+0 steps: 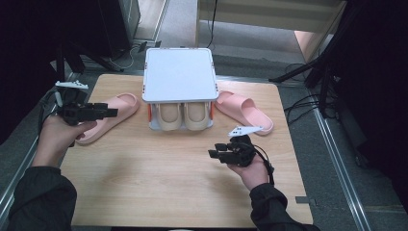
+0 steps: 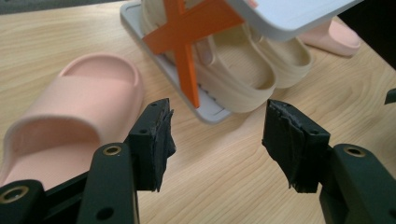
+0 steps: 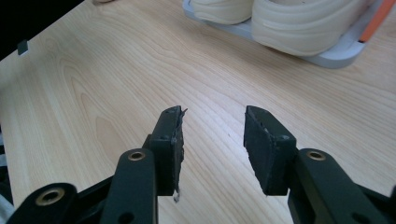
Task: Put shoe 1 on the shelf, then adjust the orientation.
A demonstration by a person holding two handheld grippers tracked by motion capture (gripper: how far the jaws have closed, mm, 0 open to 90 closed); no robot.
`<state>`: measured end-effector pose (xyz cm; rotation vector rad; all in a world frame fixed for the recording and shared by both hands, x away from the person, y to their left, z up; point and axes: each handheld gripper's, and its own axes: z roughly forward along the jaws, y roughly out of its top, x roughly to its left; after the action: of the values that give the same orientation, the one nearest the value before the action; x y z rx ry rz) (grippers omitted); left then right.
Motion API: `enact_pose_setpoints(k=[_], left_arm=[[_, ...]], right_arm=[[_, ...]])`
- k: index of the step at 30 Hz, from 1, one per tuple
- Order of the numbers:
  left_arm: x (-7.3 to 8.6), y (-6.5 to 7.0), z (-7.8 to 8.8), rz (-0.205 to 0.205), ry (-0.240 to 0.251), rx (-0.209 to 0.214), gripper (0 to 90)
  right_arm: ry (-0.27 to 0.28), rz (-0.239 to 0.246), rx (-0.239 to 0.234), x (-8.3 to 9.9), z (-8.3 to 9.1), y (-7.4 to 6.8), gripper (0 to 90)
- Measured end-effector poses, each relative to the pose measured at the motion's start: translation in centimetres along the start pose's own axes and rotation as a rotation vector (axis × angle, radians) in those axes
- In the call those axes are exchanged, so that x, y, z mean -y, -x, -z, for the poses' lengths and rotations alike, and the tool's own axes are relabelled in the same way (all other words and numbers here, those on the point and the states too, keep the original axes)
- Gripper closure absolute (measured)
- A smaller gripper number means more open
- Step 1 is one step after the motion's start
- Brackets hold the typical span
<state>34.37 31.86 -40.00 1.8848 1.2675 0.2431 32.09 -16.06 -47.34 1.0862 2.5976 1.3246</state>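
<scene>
Two-tier shoe rack (image 1: 179, 77) at the far middle of the wooden table (image 1: 159, 178), white top shelf bare, orange cross-braces at its sides. A beige pair of slippers (image 1: 183, 117) already sits side by side on the lower shelf, toes toward me. Two pink slippers remain on the tabletop: the left pink slipper (image 1: 107, 117) lies just beside the rack's left end, angled away from it, and the right pink slipper (image 1: 244, 111) lies just beside the right end, likewise angled outward. Neither touches a shelf surface as far as I can see.

My left gripper (image 1: 98, 112) hovers at the left pink slipper; in the left gripper view its jaws stand spread wide with nothing between the pads, the slipper (image 2: 70, 112) lying just to their left and the rack's brace ahead. My right gripper (image 1: 215, 153) sits over bare wood in front of the rack's right end, near but apart from the right pink slipper; in the right gripper view its jaws (image 3: 212, 140) are parted and empty, bare tabletop showing in the gap between them.

Progress, as I judge it: one pair is stowed below, roughly half the job. Still to do: grasp each pink slipper and set the pair on the vacant top shelf, presumably starting with the left one.
</scene>
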Motion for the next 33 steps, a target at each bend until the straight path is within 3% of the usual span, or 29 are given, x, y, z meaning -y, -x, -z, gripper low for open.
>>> enact_pose_setpoints(k=[7, 16, 20, 29, 33], left_arm=[[2.3, -1.5, 0.2, 0.007, -0.006, -0.025, 42.2], [4.0, -3.4, -0.6, 0.015, -0.013, -0.067, 45.4], [4.5, -4.3, -0.8, 0.013, -0.021, -0.084, 46.2], [5.9, -7.1, -2.3, 0.056, -0.049, -0.105, 44.8], [5.9, -7.7, -2.8, 0.061, -0.055, -0.110, 45.4]], right_arm=[[-0.031, 0.041, -0.019, -0.8, -1.4, -0.2, 57.8], [-0.048, 0.046, -0.026, -1.0, -2.0, -0.2, 57.4], [-0.056, 0.043, -0.022, -0.8, -2.0, -0.3, 57.3], [-0.050, 0.031, -0.002, -0.2, -1.4, -0.2, 57.1], [-0.049, 0.025, 0.004, 0.2, -1.1, -0.2, 57.1]])
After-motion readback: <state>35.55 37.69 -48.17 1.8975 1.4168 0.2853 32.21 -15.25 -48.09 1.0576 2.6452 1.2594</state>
